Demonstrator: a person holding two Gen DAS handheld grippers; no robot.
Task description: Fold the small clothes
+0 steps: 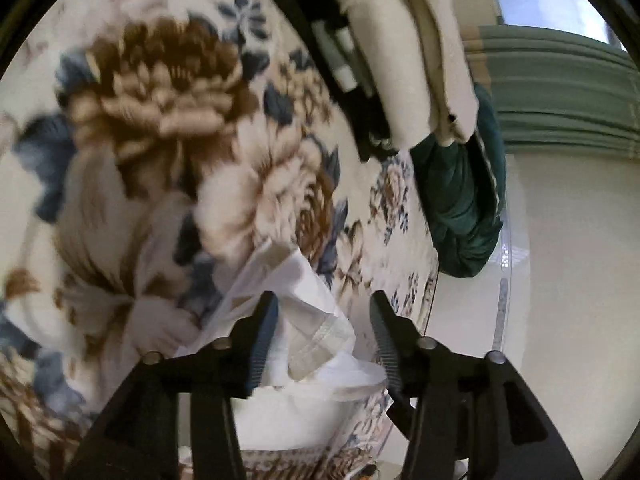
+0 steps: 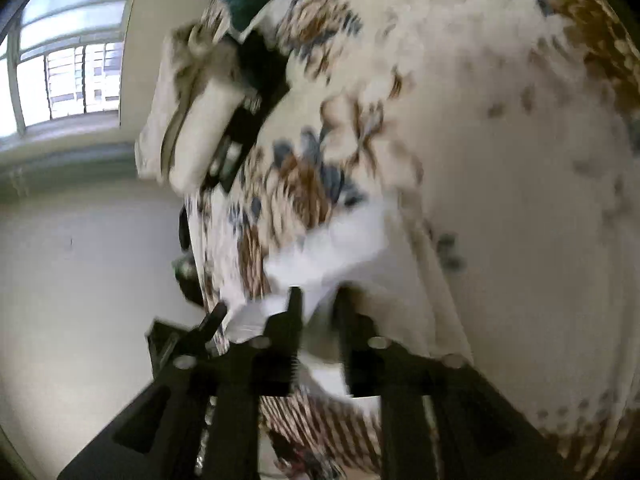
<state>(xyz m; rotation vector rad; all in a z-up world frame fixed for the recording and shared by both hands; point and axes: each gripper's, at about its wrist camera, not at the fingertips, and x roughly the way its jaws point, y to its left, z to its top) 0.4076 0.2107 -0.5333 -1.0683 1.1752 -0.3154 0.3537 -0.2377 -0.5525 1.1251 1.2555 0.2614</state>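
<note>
At the 5 o'clock side of the left view the flower-patterned cream, brown and blue cloth cover (image 1: 168, 128) ends at its edge, with pale bare floor (image 1: 568, 260) beyond. A dark green bundled cloth (image 1: 460, 208) and a stack of folded cream clothes (image 1: 408, 52) lie at 1 o'clock near that edge, under a window (image 1: 540, 4). Our left hand-held gripper (image 1: 324, 344) stands wide, with the crumpled small white garment (image 1: 312, 320) between its fingers. Our right hand-held gripper (image 2: 320, 332) is narrower, white fabric (image 2: 332, 248) between its fingers; through the blur we cannot tell whether it grips.
</note>
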